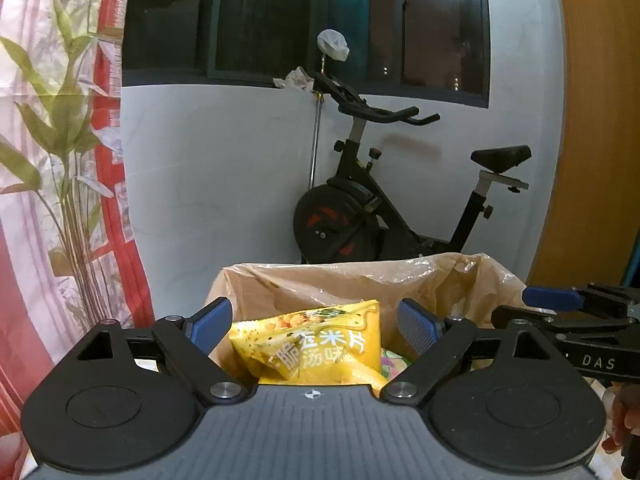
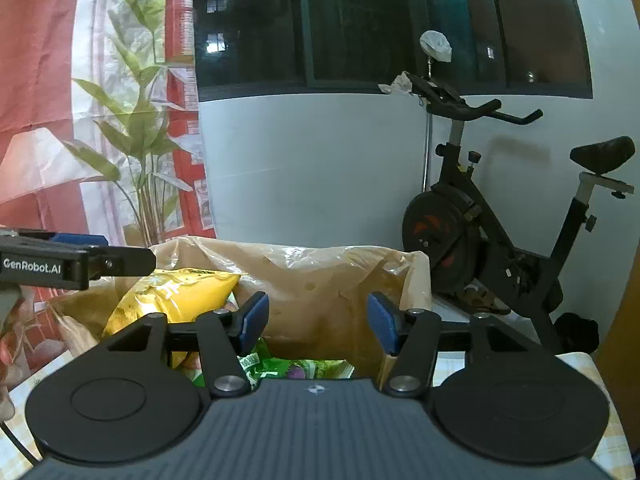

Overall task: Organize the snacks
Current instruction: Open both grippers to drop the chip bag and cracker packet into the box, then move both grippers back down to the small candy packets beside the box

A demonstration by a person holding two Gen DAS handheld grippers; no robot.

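Left gripper [image 1: 314, 322] and right gripper [image 2: 318, 317] both gape wide, holding nothing. Yellow snack bag [image 1: 316, 350] already sits in the plastic-lined box [image 2: 320, 276] beside a green packet [image 2: 280, 366] — seemingly near done; leftovers unseen.

Black two-finger grippers, blue ribbed fingers [image 1: 416, 326], silver pivot screws [image 2: 230, 383], white "GenRobot.AI" lettering [image 2: 32, 267]
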